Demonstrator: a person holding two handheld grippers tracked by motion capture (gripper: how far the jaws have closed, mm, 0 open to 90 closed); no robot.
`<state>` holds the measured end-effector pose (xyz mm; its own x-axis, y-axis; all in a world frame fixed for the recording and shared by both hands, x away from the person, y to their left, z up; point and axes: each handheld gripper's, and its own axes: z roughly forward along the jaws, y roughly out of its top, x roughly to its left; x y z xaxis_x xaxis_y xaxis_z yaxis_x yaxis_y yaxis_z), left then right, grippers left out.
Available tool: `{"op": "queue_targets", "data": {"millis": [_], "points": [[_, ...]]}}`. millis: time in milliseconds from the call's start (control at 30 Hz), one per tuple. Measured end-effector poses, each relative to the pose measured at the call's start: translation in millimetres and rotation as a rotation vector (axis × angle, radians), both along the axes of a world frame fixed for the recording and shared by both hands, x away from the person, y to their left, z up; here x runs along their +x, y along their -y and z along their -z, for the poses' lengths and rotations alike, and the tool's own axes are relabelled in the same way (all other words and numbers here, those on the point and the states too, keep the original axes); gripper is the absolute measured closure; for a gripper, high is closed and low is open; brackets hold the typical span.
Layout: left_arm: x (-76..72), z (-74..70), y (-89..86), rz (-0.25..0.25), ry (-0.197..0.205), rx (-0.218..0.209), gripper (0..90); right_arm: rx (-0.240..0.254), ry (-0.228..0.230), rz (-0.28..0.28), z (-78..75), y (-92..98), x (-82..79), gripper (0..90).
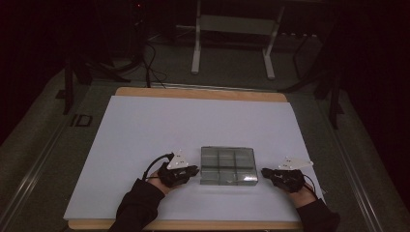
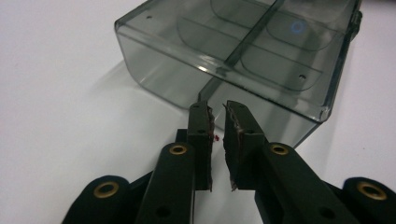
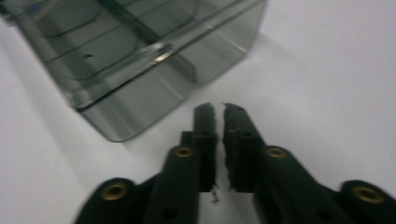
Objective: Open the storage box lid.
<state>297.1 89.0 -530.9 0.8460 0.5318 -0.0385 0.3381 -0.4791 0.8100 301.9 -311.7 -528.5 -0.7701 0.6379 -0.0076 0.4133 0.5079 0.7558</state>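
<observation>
The left gripper [image 1: 192, 170] is resting on the white table [image 1: 145, 125], jaws nearly closed, holding nothing. The clear box [image 1: 228, 166] is sitting between. The right gripper [image 1: 265, 172] is resting likewise, narrow and empty.

The left gripper [image 1: 192, 170] sits just left of the clear box [image 1: 228, 165], the right gripper [image 1: 267, 172] just right; both have jaws nearly together, gripping nothing.

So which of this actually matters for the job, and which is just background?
Likely in the job:
- clear box, between the grippers
- left hand-held gripper, jaws nearly shut, empty
- right hand-held gripper, same

Just there:
- white sheet
- frame legs and cables behind the table
</observation>
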Motion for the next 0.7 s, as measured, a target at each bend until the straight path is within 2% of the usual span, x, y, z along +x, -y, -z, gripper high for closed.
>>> {"op": "queue_targets", "data": {"millis": [133,200,500,700], "points": [[-1.5,0.2,2.7,0.018,0.014,0.008,89.6,-0.008,0.000,-0.049,0.2,-4.9,-1.4,89.9],[-2.2,0.1,3.1,0.019,0.020,0.009,90.0,0.003,0.001,-0.069,-0.2,-6.4,-2.0,90.0],[-4.8,-2.7,1.9,0.031,0.024,0.002,90.0,0.034,0.007,-0.099,-6.1,-10.3,-6.2,90.0],[-7.6,-6.4,1.9,0.036,0.029,0.001,90.0,0.047,0.013,-0.099,-11.4,-9.7,-6.2,90.0]]}}
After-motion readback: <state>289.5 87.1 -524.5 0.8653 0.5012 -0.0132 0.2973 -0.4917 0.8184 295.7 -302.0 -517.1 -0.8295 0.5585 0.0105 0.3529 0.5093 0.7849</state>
